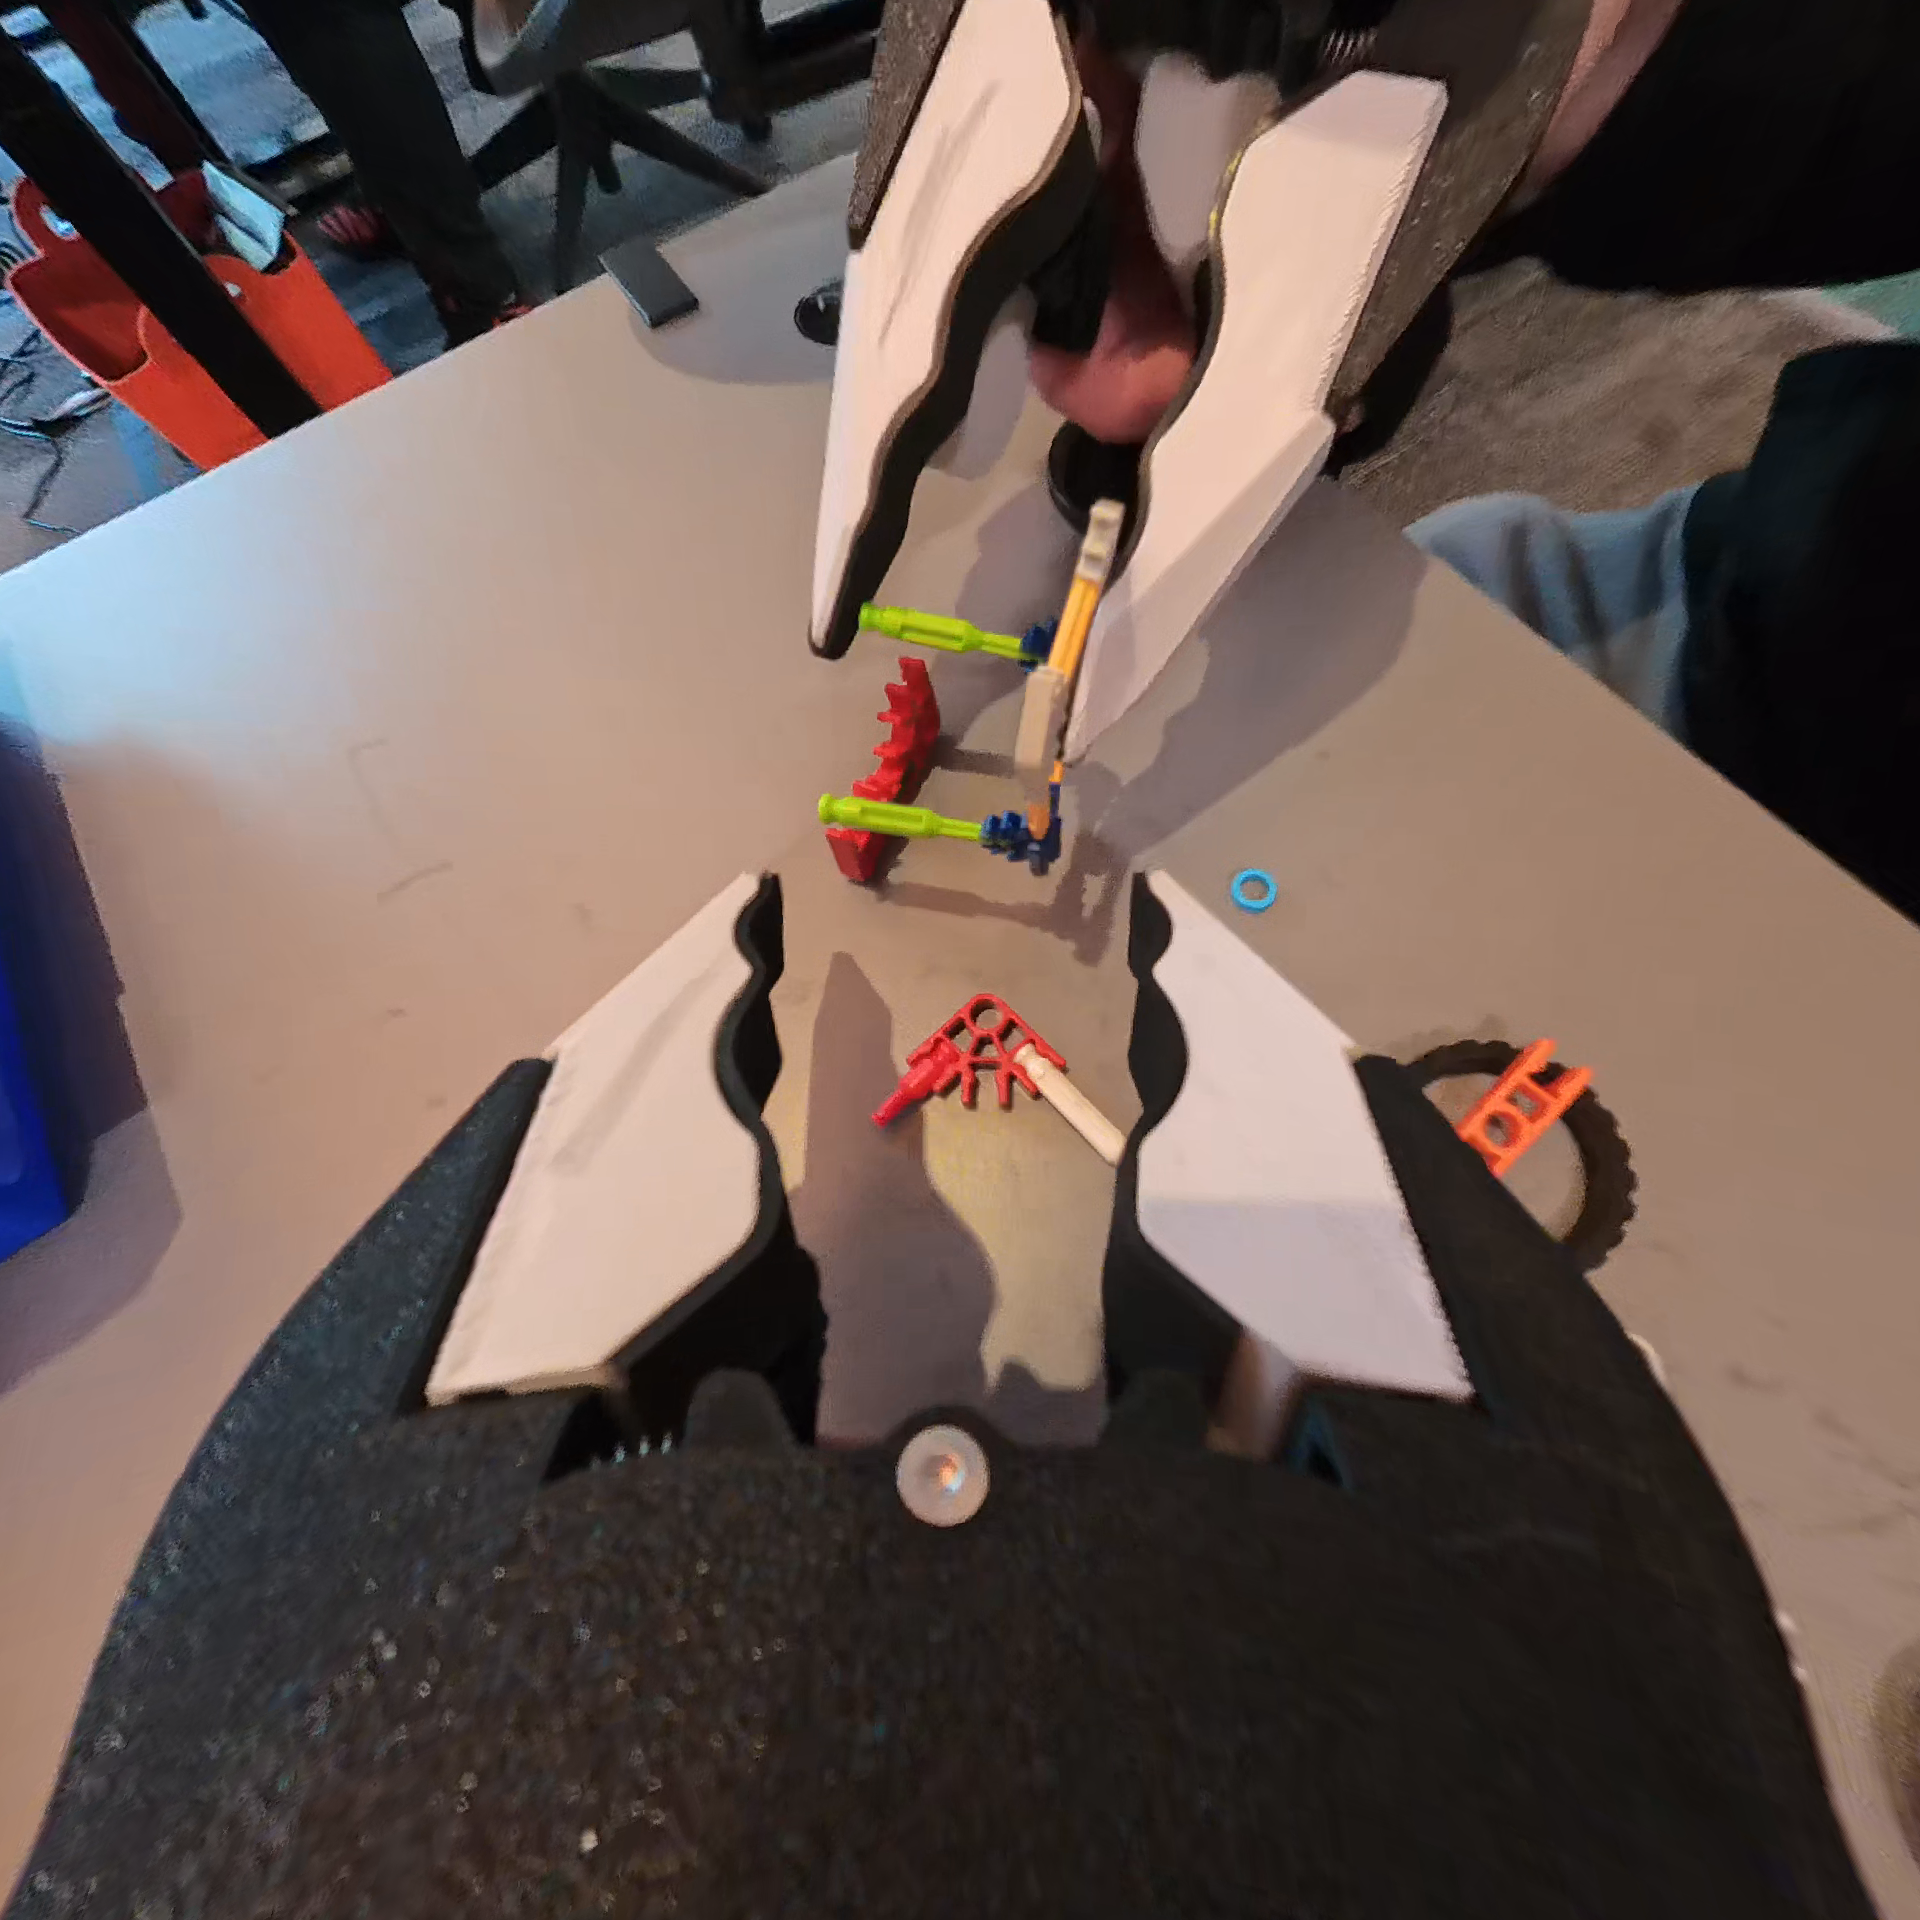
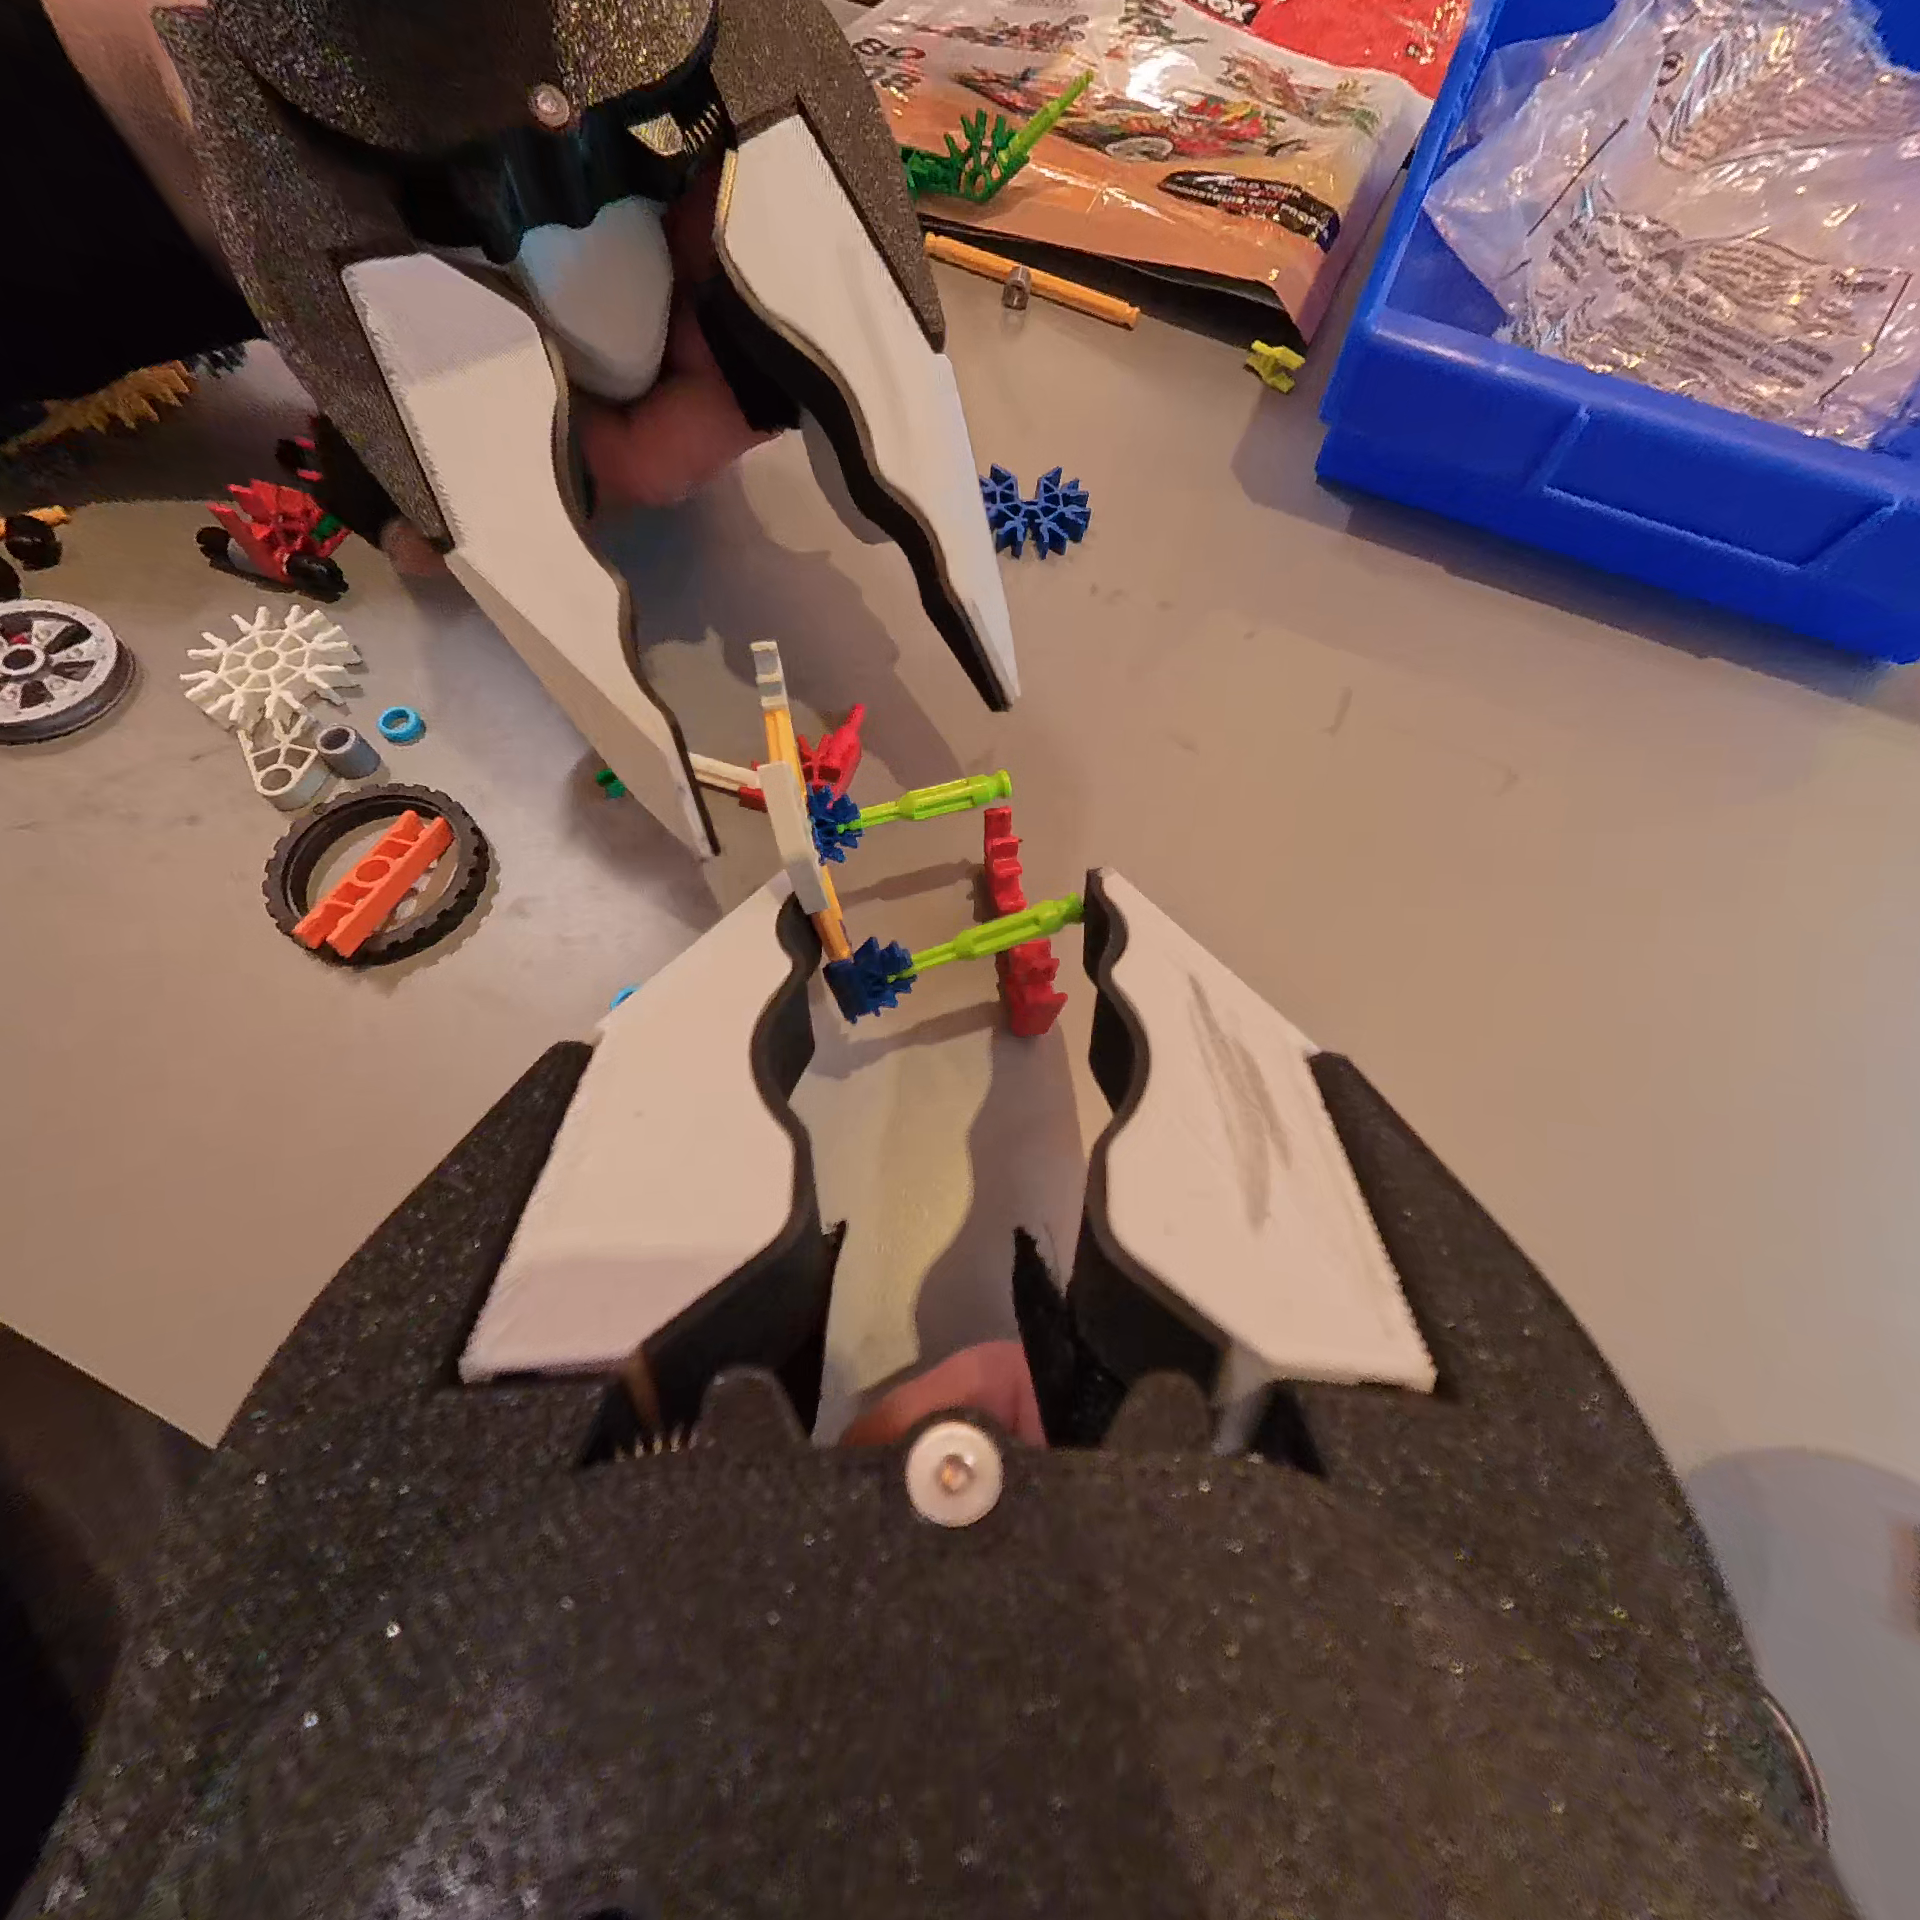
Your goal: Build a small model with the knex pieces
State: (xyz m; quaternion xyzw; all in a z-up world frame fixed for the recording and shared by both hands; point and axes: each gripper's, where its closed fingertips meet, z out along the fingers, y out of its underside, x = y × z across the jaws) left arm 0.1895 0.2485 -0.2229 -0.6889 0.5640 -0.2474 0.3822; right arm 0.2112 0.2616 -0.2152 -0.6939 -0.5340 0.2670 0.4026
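Note:
A small rod assembly (image 2: pixel 831 821) stands on the grey table (image 1: pixel 468 675): a yellow rod with white clips, two blue connectors and two green rods (image 1: pixel 935 629). My right gripper (image 2: pixel 940 894) spans it. One fingertip (image 2: pixel 1096 904) touches a green rod's end and the other lies against the yellow rod. It also shows in the left wrist view (image 1: pixel 951 696). A red toothed piece (image 1: pixel 899 769) stands just beside the assembly. My left gripper (image 1: pixel 956 883) is open and empty. A red fan connector (image 1: pixel 987 1049) with a red and a white rod lies between its fingers.
A black tyre with an orange piece (image 2: pixel 374 878) lies left, with a white snowflake connector (image 2: pixel 270 665), a wheel (image 2: pixel 57 670) and small rings. A blue bin (image 2: pixel 1558 457) with plastic bags and a printed bag (image 2: pixel 1143 135) stand at the back right. Blue connectors (image 2: pixel 1034 509) lie behind. From either gripper's tips it is about 20 cm to the wheel (image 2: pixel 57 670).

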